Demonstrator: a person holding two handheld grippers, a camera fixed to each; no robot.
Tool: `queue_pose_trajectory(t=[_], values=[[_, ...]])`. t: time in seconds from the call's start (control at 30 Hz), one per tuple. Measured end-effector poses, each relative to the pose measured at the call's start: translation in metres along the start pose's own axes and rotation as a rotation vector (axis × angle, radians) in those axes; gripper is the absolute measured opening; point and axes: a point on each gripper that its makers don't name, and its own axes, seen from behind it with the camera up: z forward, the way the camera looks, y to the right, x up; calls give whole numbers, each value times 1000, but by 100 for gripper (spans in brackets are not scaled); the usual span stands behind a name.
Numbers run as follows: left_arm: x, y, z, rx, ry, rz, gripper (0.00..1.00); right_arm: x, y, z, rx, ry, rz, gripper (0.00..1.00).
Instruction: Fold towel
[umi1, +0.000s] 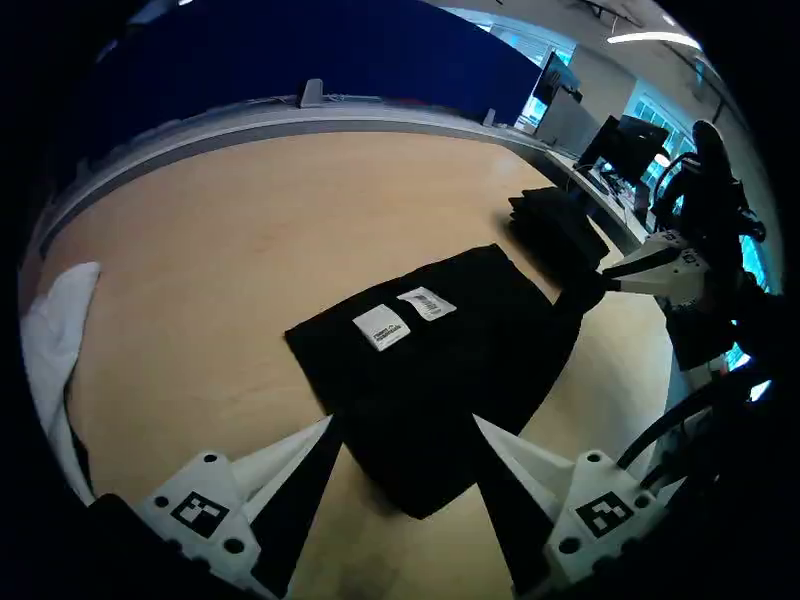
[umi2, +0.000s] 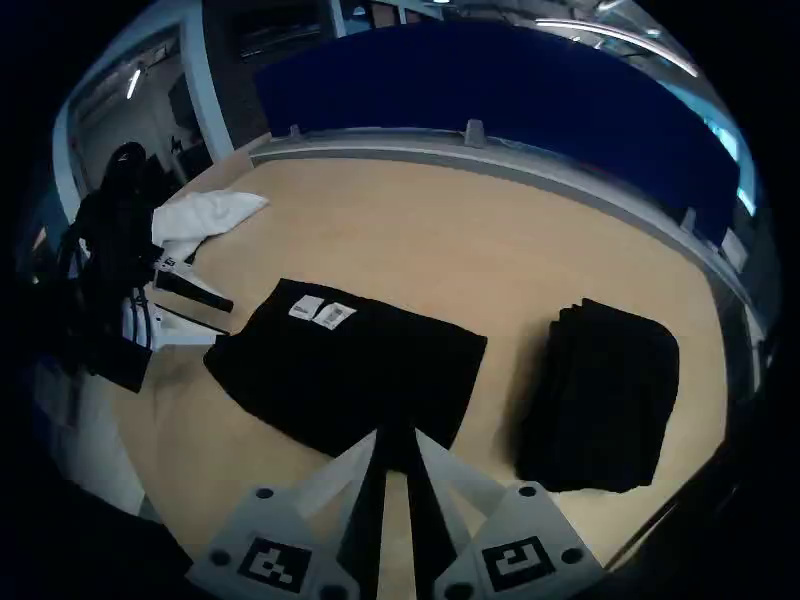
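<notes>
A black towel with two white labels lies partly folded on the wooden table. My left gripper is open, its fingers spread wide on either side of the towel's near bunched edge. In the right gripper view that gripper sits at the towel's left corner. My right gripper is shut on the towel's near edge. The left gripper view shows this gripper pinching the towel's far right corner and lifting it slightly.
A stack of folded black towels sits to the right of the towel, seen too in the left gripper view. A white cloth lies near the table's far left edge. A blue partition backs the table. Monitors stand beyond.
</notes>
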Motion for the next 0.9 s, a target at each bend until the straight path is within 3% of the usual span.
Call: queue_pose_trajectory(t=[0.3,0.9], values=[[-5,-4,19,-17,-31,24,84,-4,1,2,0,-6,4,12],[-4,-9,28,-7,-35,28,80,-4,1,2,6,-4,9,12]])
